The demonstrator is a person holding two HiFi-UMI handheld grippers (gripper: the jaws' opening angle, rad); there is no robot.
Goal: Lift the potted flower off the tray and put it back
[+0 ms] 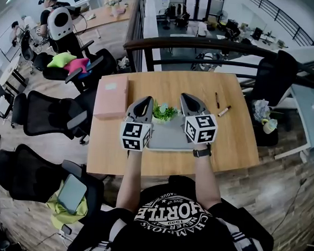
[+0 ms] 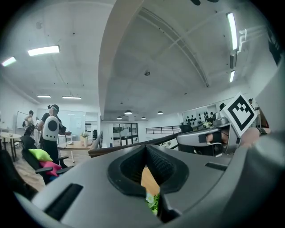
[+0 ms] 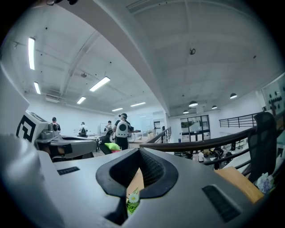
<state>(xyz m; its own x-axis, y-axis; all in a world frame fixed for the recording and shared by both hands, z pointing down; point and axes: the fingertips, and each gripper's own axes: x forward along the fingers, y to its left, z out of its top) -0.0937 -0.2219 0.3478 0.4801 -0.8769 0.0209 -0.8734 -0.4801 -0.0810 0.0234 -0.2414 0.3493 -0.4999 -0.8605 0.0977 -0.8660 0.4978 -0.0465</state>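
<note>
The potted flower [image 1: 164, 112], green leaves with pale blooms in a small white pot, stands at the far end of a grey tray [image 1: 169, 139] on the wooden table. My left gripper [image 1: 146, 99] hangs just left of the plant and my right gripper [image 1: 185, 96] just right of it, both pointing away from me and level. Each pair of jaws is shut with nothing held. A sliver of the plant [image 2: 154, 202] shows below the left gripper [image 2: 145, 149] in its own view. The plant [image 3: 132, 200] also shows under the right gripper [image 3: 140, 153].
A pink box [image 1: 111, 97] lies on the table left of the tray. A pen [image 1: 217, 100] and a marker [image 1: 223, 110] lie to the right. Black office chairs [image 1: 48, 115] crowd the left side. A dark railing [image 1: 202, 45] runs behind the table.
</note>
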